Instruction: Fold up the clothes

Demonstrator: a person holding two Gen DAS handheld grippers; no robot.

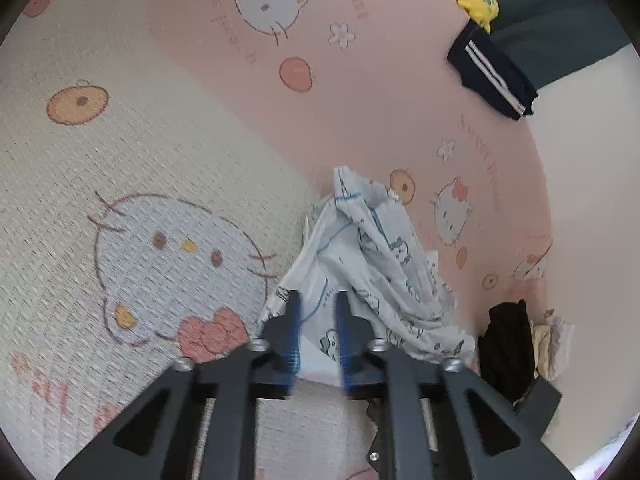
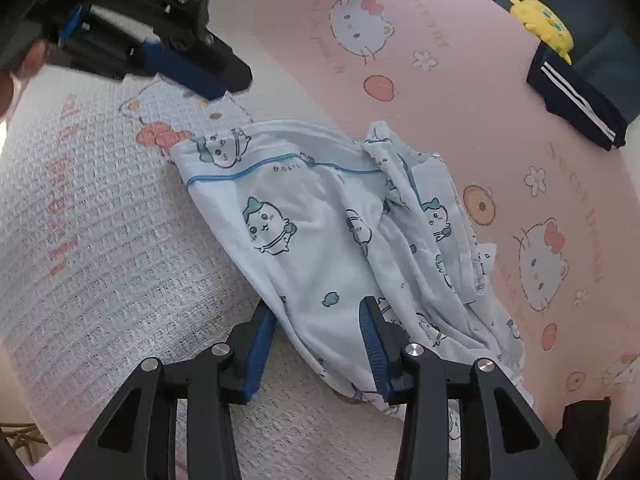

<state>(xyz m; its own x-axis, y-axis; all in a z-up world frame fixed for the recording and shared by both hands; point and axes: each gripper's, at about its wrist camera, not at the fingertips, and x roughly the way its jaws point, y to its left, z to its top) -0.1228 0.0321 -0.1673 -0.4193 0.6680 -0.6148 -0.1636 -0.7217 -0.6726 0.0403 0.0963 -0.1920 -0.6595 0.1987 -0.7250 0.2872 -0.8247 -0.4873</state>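
A white garment [image 2: 320, 220] with blue cartoon prints and blue piping lies on the bed. Its left part is spread flat and its right part is bunched in folds. My right gripper [image 2: 318, 308] stands open over its near edge; cloth shows in the gap, but the blue pads [image 2: 370, 336] do not press on it. In the left wrist view the same garment [image 1: 360, 264] lies crumpled ahead of my left gripper [image 1: 319, 300], which is open with cloth seen below the gap. From the right wrist view, the left gripper [image 2: 228, 84] hovers beyond the garment's far left corner.
A pink and white blanket [image 1: 160, 140] with cat prints covers the bed. At the far right edge lie a folded navy garment with white stripes [image 2: 576, 108] and a yellow plush toy [image 2: 542, 28]. A black cloth [image 1: 506, 344] and pale fabric sit at the near right.
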